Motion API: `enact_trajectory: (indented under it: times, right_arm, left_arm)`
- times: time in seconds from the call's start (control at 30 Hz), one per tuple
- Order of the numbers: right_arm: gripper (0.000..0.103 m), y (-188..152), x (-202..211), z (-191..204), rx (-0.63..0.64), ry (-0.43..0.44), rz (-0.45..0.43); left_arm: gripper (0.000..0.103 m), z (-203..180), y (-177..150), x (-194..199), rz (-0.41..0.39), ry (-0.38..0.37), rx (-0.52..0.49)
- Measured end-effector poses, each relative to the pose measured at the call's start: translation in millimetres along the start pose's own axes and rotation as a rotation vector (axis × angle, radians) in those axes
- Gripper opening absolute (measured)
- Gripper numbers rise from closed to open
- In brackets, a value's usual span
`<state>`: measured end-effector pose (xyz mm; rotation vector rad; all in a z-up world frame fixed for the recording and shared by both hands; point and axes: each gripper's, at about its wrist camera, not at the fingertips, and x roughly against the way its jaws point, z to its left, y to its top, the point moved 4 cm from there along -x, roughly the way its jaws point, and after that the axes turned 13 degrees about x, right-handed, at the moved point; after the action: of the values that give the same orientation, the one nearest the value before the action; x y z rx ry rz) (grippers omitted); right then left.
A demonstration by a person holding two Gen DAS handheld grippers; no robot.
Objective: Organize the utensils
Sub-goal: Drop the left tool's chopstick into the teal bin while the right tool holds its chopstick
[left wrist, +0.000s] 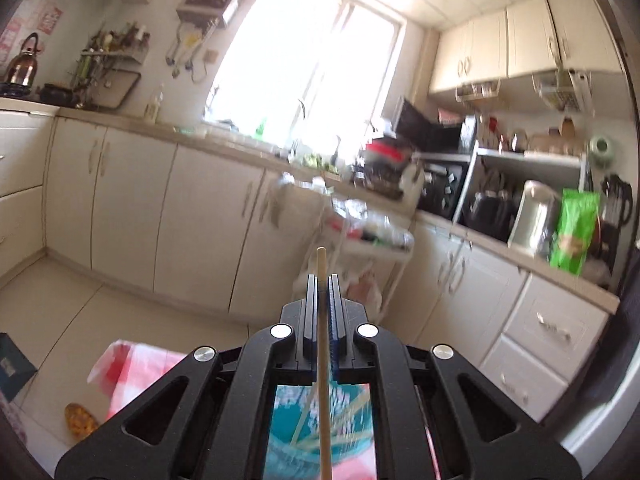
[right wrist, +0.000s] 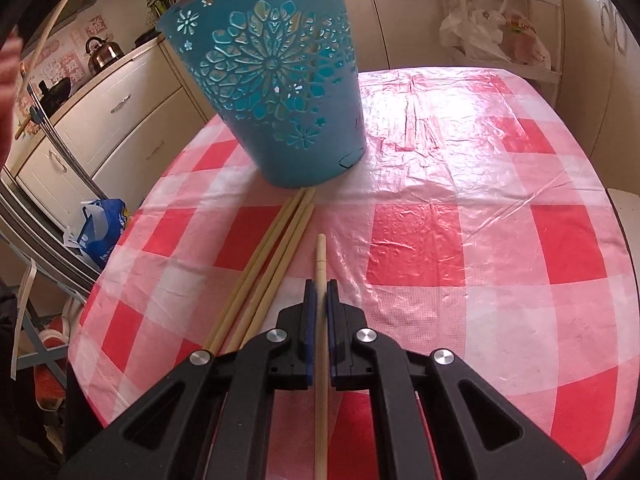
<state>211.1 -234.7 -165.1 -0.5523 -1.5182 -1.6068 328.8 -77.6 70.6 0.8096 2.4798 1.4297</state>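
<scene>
Between the right gripper's clenched jaws lies a pale chopstick; left gripper grasps another chopstick, raised.

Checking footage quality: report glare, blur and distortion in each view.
Left wrist view: window blown out white, counter clutter motion-blurred, cabinets bowed by fisheye. Right wrist view: sharp; glare streaks on the plastic tablecloth; table edge curves with distortion.
</scene>
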Motion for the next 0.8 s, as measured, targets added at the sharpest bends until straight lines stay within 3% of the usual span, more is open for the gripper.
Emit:
enact_trajectory:
  times: [0.13, 0.23, 0.53, 0.8]
  right_arm:
    - [0.006, 1.0, 0.6, -1.6, -0.005, 0.007, -0.004]
    - [0.006, 0.3, 1.9, -3.3, -0.013, 0.019, -0.007]
    - [0.006, -1.3, 2.5, -6.5, -0.032, 0.041, -0.012]
    - [0.006, -1.5, 2.5, -6.6, -0.030, 0.040, -0.011]
  left_arm:
    - [0.004, -12.7, 7.7, -22.1, -0.118, 0.044, 0.013]
    - [0.004, -16.9, 3.3, -40.1, -0.139, 0.079, 0.015]
    - [0.004, -7.8, -20.9, -67.6, -0.087, 0.179, -0.033]
    - [0.005, 1.1, -39.2, -69.2, -0.009, 0.191, -0.073]
